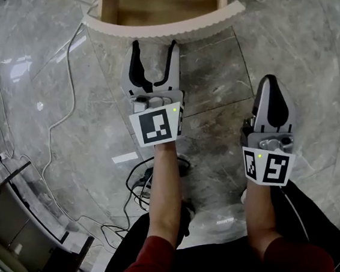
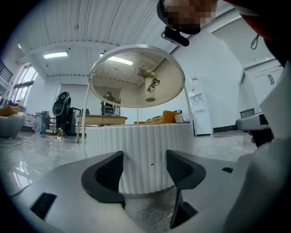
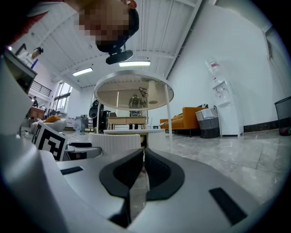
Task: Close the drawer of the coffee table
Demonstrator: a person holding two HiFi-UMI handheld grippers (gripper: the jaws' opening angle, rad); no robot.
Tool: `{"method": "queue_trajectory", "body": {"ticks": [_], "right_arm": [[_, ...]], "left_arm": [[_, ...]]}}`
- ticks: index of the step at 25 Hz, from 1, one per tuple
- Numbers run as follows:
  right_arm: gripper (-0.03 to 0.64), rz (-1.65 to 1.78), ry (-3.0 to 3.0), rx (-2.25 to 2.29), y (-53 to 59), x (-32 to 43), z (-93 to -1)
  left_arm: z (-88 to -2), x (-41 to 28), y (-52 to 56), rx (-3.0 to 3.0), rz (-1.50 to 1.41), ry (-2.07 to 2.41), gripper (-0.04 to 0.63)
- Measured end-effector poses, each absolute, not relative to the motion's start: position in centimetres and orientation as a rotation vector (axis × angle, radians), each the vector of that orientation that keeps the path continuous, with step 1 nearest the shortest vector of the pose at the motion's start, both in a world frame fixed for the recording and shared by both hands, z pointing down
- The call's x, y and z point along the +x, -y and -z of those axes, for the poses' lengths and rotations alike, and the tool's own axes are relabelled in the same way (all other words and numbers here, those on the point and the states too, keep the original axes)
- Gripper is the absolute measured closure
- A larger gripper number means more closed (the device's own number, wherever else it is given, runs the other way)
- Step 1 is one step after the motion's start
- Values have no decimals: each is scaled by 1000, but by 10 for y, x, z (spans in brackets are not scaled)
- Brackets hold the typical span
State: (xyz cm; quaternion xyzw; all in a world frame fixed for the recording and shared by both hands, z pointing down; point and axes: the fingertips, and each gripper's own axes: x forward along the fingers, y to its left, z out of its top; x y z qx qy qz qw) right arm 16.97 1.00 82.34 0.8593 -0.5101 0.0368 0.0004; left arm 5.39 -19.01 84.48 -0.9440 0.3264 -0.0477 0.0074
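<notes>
The coffee table's drawer (image 1: 163, 9) stands pulled out at the top of the head view, its wooden inside empty and its cream fluted front (image 1: 168, 31) curving toward me. My left gripper (image 1: 154, 43) is open, its fingertips just short of that front. In the left gripper view the ribbed white front (image 2: 144, 157) fills the gap between the jaws of the left gripper (image 2: 144, 170). My right gripper (image 1: 271, 85) is shut on nothing, lower and to the right over the floor; in its own view the right gripper (image 3: 143, 169) points at the table (image 3: 120, 139) further off.
Grey marble floor (image 1: 48, 72) all round. White and black cables (image 1: 49, 133) run along the left, and a bundle lies by the person's feet (image 1: 140, 184). Dark furniture (image 1: 18, 239) fills the lower left corner. A round tabletop (image 2: 136, 75) rises above the drawer.
</notes>
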Motion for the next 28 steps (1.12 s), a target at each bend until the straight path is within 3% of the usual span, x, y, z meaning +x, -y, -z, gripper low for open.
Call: {"method": "queue_trajectory", "body": {"ticks": [14, 28], "right_arm": [[592, -154, 1616, 2677, -7, 171, -833], [592, -179, 1613, 2701, -9, 174, -835]], "left_arm": [[-854, 78, 213, -2888, 220, -935, 299], [-843, 102, 236, -2928, 73, -984, 299]]}}
